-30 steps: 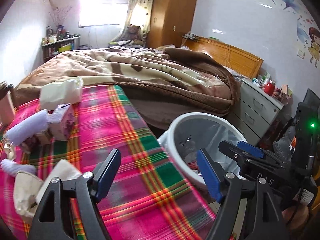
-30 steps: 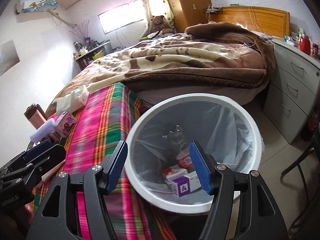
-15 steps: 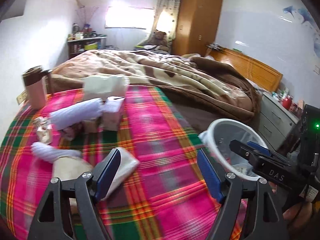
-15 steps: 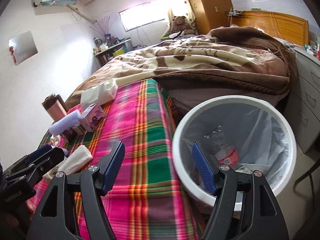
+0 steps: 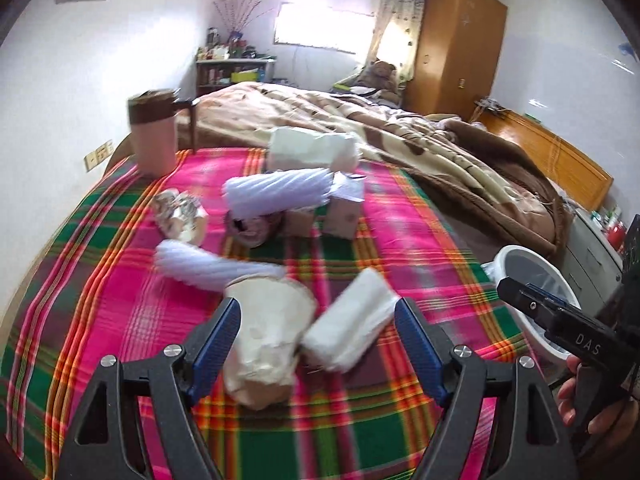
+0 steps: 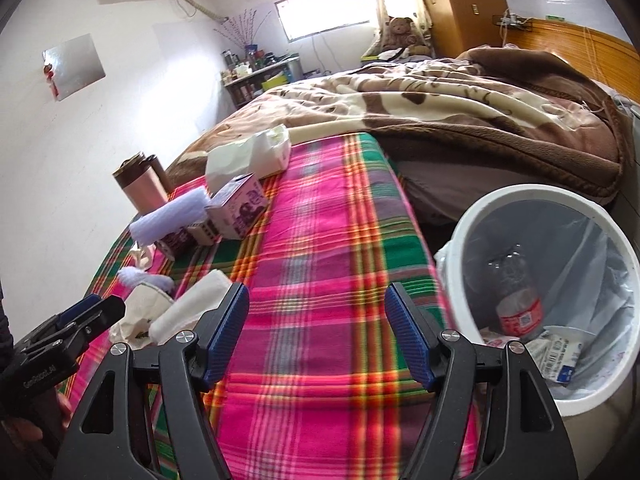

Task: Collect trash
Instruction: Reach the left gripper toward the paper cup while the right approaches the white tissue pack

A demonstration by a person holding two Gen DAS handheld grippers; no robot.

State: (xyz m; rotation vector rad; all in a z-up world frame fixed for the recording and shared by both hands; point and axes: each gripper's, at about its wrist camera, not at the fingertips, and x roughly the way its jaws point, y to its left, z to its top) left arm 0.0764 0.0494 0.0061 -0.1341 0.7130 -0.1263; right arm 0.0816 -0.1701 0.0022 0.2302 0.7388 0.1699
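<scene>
**Trash waiting on the plaid surface, bin off to the side**

Crumpled paper bag [image 5: 266, 344] lying near the front of the surface [image 5: 360, 420], right between the blue pads of the left tongs [image 5: 318, 344]. Touching it on one side, a white tissue pack [image 5: 348, 322]. Just behind, a white ruffled wrapper [image 5: 200, 266]. Further back, a shiny foil ball [image 5: 180, 216], a second white wrapper [image 5: 276, 196] lying over some small boxes [image 5: 342, 210], another tissue pack [image 5: 312, 152] and a pink cup [image 5: 154, 132].

Left tongs spread wide, holding nothing. Right tongs [image 6: 318, 340] spread wide too, also holding nothing, hanging over a bare strip of plaid cloth. Trash bin [image 6: 520, 196] standing beside the surface, well apart from the pile, with a clear bottle [image 6: 516, 304] and some packets already inside.

Likely next: close on the paper bag. Could go wrong: bag and tissue pack touching, so a wide bite might catch both or push one away. Soft bag might squash and slip out. Long carry to the bin, so a weak hold might drop it on the floor. Picture a bit blurry, so exact edges hard to tell.
</scene>
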